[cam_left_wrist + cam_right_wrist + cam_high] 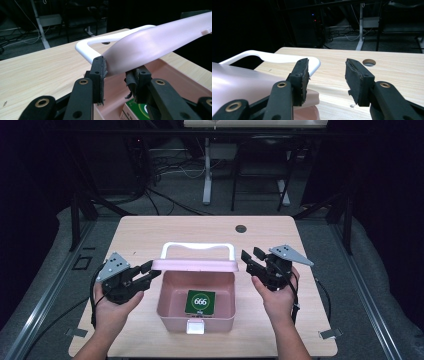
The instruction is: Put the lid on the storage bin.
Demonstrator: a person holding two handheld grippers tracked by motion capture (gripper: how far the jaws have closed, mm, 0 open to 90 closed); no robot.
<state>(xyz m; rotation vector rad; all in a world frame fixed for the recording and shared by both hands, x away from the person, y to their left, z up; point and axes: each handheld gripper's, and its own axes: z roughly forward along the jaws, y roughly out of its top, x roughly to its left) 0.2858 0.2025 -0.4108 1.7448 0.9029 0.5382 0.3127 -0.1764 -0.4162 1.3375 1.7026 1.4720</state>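
High view: pink box point(172, 312) open on worktop point(145, 232), raised lid point(195, 265) lying crosswise between tongs. Left tongs point(151, 271) parted, lid's left end between pads, grip slack. Right tongs point(250, 259) wide, empty, just beside lid's right end.

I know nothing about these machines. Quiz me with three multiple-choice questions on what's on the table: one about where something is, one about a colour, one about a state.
1. Where is the green card?
A. Inside the pink box
B. On the bare table
C. Between the right gripper's jaws

2. What colour is the handle on the lid?
A. Black
B. White
C. Green

3. How is the pink box?
A. Shut
B. Tipped over
C. Open, lid raised

Answers: 1 A, the card lies on the box floor. 2 B, the loop behind the lid is white. 3 C, the high view looks straight into the box, with the left gripper and right gripper at the lid's ends.
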